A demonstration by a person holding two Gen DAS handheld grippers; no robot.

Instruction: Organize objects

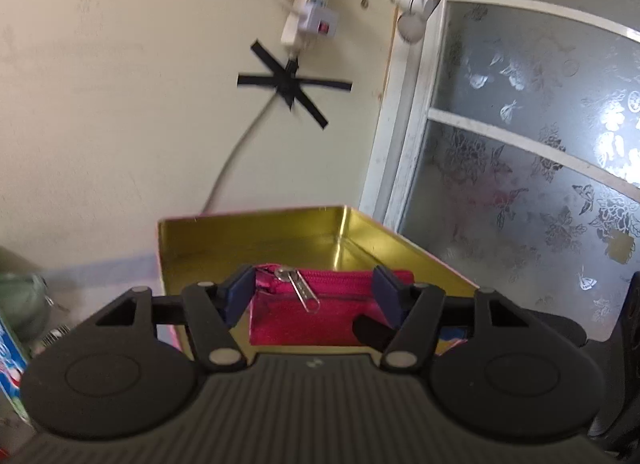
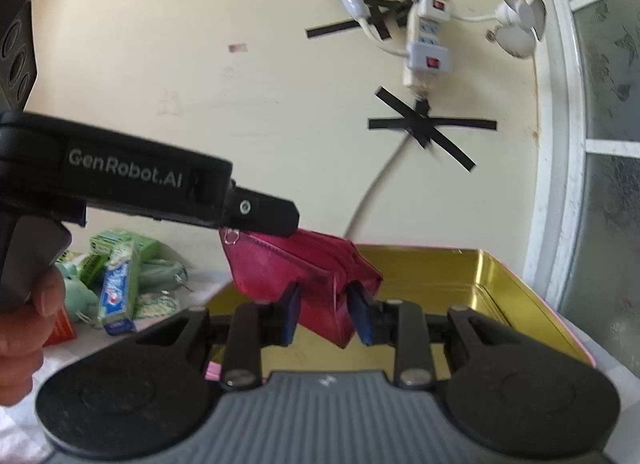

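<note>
Magenta fabric zip pouch sits at the centre of both views, held above the open gold-lined rectangular metal tin and overlapping the tin's near-left rim. In the right wrist view the pouch tilts, its zip end high at centre left and its folded lower corner dropping between the blue pads.

Largest in both frames is the cream wall, filling the upper left, with the frosted flower-patterned window and its white frame down the right edge. The tin lies below, its far rim crossing mid-frame and its right wall running toward the lower right; the gold floor behind the pouch is bare, leaving room toward the far corner.

The left gripper is closed on the pouch at its two ends, the silver zip pull between the pads. In the right wrist view it enters from the left edge, its tip touching the pouch's upper end.

The right gripper is clamped on the pouch's lower fold.

Smaller items crowd the left edge: a blue-and-green toothpaste box upright among green packets, well apart from the tin.
</note>
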